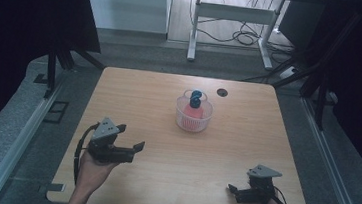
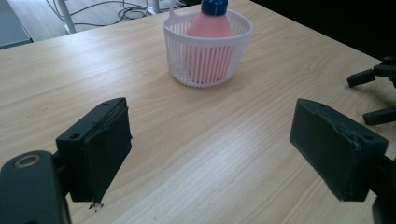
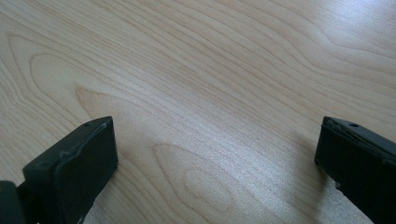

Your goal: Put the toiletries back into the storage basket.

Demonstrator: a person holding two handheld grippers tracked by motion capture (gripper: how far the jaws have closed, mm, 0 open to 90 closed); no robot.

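At table centre, pink bottle (image 1: 194, 109) standing upright in white basket (image 1: 181, 117), blue cap (image 1: 196, 97) pointing up, left gripper (image 1: 132, 138) and right gripper (image 1: 232, 191) both gaping wide, gripping nothing.

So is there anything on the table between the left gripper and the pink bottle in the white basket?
Nothing visible. In the left gripper view, bare wooden table runs from the open left gripper to the white slatted plastic basket. The pink bottle with the blue cap stands inside it, so the basket wall surrounds its lower part.
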